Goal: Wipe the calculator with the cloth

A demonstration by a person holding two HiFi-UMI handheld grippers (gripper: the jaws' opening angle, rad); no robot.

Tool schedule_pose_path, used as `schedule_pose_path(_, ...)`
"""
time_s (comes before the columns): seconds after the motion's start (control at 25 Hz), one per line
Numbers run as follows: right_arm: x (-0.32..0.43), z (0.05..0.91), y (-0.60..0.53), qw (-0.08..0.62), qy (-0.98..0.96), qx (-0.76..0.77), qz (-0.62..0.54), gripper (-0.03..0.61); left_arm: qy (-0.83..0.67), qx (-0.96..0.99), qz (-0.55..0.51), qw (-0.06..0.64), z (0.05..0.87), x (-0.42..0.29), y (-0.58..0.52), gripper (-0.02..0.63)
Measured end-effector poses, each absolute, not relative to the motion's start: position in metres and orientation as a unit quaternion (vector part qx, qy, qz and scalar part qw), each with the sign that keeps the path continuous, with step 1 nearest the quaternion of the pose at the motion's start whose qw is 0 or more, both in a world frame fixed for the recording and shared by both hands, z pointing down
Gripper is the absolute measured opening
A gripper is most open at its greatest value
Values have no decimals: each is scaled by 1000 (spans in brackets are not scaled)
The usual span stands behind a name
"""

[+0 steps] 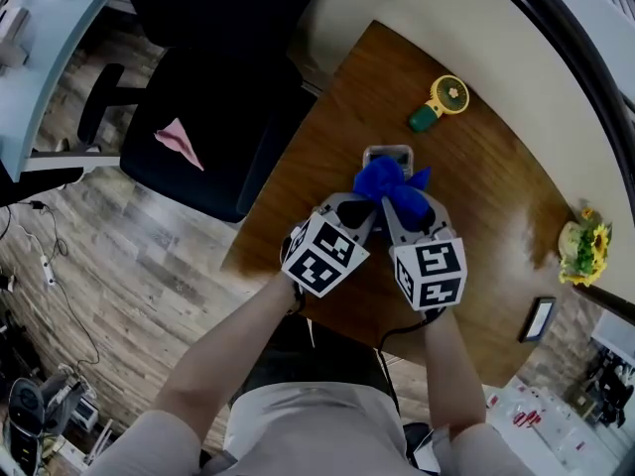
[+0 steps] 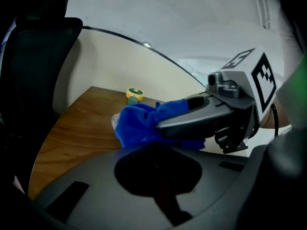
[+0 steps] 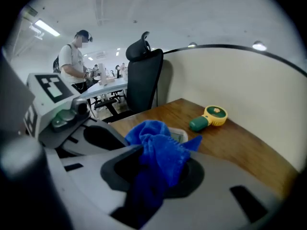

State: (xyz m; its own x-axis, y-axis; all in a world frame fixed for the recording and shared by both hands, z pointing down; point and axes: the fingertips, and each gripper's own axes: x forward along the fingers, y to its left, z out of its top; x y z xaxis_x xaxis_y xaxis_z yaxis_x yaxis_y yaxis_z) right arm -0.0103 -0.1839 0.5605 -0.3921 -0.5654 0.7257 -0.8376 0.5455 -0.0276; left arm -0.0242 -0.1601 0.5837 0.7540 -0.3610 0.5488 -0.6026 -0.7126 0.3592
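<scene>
Grey calculator [image 1: 387, 154]: lies flat on the brown wooden tabletop [image 1: 337, 97], mostly hidden under a bunched bright-blue fleecy cloth [image 1: 389, 182]. Shows only its far edge in the head view and a strip of pale display in the right gripper view.

Right gripper [image 1: 411, 206]: sits just this side of the calculator, fingers clamped on the cloth. Blue folds bulge out past the tips and hang down onto the calculator's top.

Left gripper [image 1: 354, 206]: sits close beside the right one, off the calculator's near left corner. Fingers together, with nothing visible between them. Points towards the cloth from the side; cannot tell whether the tips touch the cloth or the calculator.

Beyond the calculator and a little to its right, well apart from it: a yellow handheld fan with a green handle [image 1: 442, 102], lying flat on the wood.

Far right of the calculator, at the table's edge: a small bunch of yellow sunflowers [image 1: 585, 249]. Nearer than those: a dark flat rectangular device [image 1: 540, 317].

Left of the calculator, off the table: a black office chair [image 1: 208, 117] with a folded pink paper [image 1: 179, 142] on its seat.

Far behind that chair, in the right gripper view: a person [image 3: 74, 63] in a light shirt, standing at a desk.
</scene>
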Motion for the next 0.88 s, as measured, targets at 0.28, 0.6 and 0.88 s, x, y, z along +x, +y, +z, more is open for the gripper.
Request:
schedule_pose_path(0.28, -1, 558, -143, 347, -797, 433, 240, 115, -270, 900, 228, 256, 582, -23, -157, 2)
schedule_pose_path(0.6, 25, 585, -68, 415, -777, 351, 319, 114, -275, 897, 227, 262, 583, -23, -160, 2)
schedule_pose_path(0.88, 23, 527, -147, 324, -821, 396, 252, 117, -278, 898, 226, 255, 582, -23, -160, 0)
